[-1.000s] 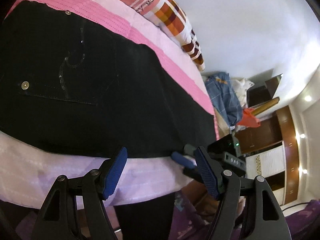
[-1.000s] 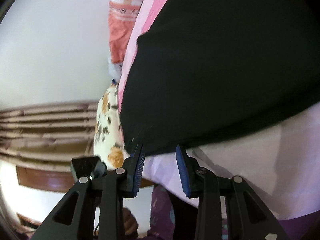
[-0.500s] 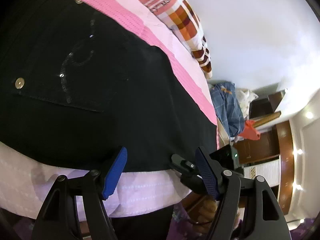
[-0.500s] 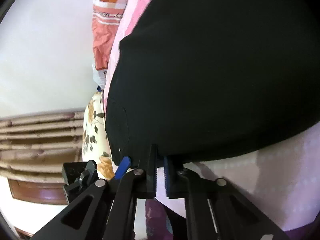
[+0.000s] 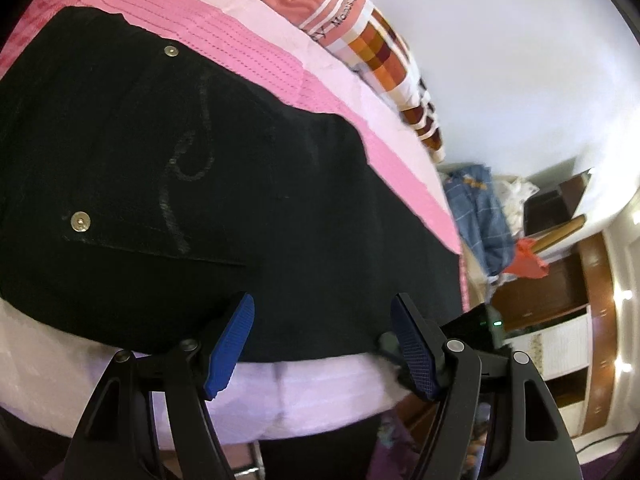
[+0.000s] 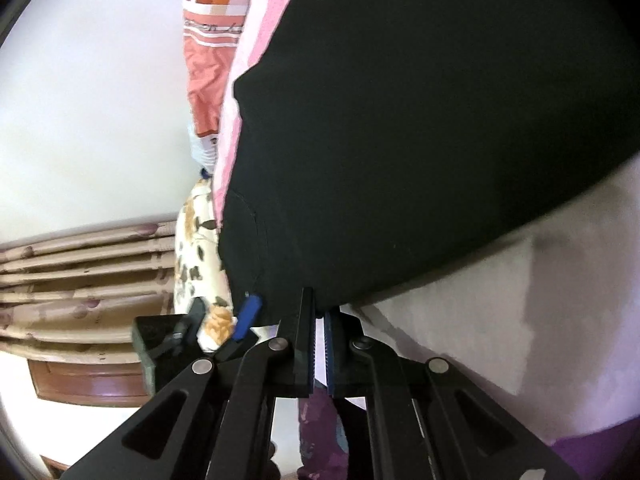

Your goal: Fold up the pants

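Pants [image 5: 224,184], black, lie flat on the pink bedspread [image 5: 256,64], pocket side up, with no fold visible. Right gripper [image 6: 319,312] has its fingers pinched on the pants' near hem corner; left gripper [image 5: 322,344] hovers spread wide at the near edge, holding nothing. Folding appears barely begun.

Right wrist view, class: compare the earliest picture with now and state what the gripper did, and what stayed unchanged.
The right gripper closed: its fingers, spread a second ago, now pinch the near edge of the black pants. The left gripper stayed open at that same edge, and the pants still lie flat on the pink bedspread.
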Motion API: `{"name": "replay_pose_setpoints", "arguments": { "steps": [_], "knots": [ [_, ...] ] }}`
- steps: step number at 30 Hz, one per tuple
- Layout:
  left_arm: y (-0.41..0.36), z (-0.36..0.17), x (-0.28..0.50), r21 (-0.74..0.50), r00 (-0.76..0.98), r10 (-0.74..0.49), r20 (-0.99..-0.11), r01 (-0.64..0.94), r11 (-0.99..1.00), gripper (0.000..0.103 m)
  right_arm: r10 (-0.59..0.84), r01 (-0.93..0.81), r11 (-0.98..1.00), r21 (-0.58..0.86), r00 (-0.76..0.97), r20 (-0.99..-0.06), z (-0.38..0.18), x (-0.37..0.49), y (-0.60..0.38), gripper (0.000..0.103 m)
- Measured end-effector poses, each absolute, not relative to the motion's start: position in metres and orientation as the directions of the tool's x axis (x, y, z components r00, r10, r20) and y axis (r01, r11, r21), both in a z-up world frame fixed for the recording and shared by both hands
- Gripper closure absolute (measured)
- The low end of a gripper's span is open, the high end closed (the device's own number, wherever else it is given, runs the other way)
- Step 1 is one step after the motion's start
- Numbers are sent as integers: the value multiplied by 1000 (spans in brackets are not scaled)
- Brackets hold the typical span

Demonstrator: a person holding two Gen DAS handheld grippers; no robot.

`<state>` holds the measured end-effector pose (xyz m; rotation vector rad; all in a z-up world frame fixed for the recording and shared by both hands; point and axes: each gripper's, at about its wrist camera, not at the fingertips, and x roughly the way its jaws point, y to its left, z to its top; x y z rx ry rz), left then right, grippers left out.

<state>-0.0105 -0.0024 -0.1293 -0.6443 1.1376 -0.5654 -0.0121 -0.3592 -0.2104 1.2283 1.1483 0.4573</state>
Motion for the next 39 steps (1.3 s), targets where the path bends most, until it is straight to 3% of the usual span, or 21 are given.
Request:
{"name": "replay_pose_setpoints", "arguments": {
  "steps": [2, 5, 10, 13, 17, 22, 28, 32, 35, 39],
  "knots": [
    [-1, -132, -9, -698, 336, -683, -648, 95, 709, 32, 806, 269, 316, 910, 430, -407, -207, -11, -361, 93],
    [0, -132, -6, -646, 364, -640, -677, 125, 753, 32, 826, 262, 273, 926, 430, -365, -206, -14, -370, 93],
    [5, -126, 9, -521, 415, -548, -726, 188, 833, 32, 740, 298, 307, 904, 522, -424, -200, -48, -441, 93],
    [21, -128, 17, -596, 396, -598, -697, 144, 790, 32, 650, 353, 304, 885, 602, -464, -197, -76, -499, 93],
    [37, -101, 7, -553, 482, -557, -676, 168, 816, 32, 565, 330, 302, 895, 694, -446, -175, -96, -541, 93],
    [87, -58, -7, -530, 588, -492, -642, 124, 839, 32, 669, 185, 390, 902, 616, -416, -153, -56, -490, 93],
    [141, -63, -34, -465, 489, -434, -757, 63, 883, 32, 759, -26, 558, 830, 422, -497, -140, -7, -371, 87],
    [154, -92, -43, -530, 412, -493, -766, 30, 848, 32, 740, -107, 634, 766, 370, -561, -143, 12, -333, 86],
    [155, -116, -41, -663, 376, -609, -699, -20, 748, 32, 733, -102, 650, 753, 347, -586, -149, 19, -322, 86],
    [154, -139, -29, -715, 360, -645, -674, -98, 692, 32, 724, -69, 658, 750, 334, -604, -161, 23, -322, 85]
  ]
}}
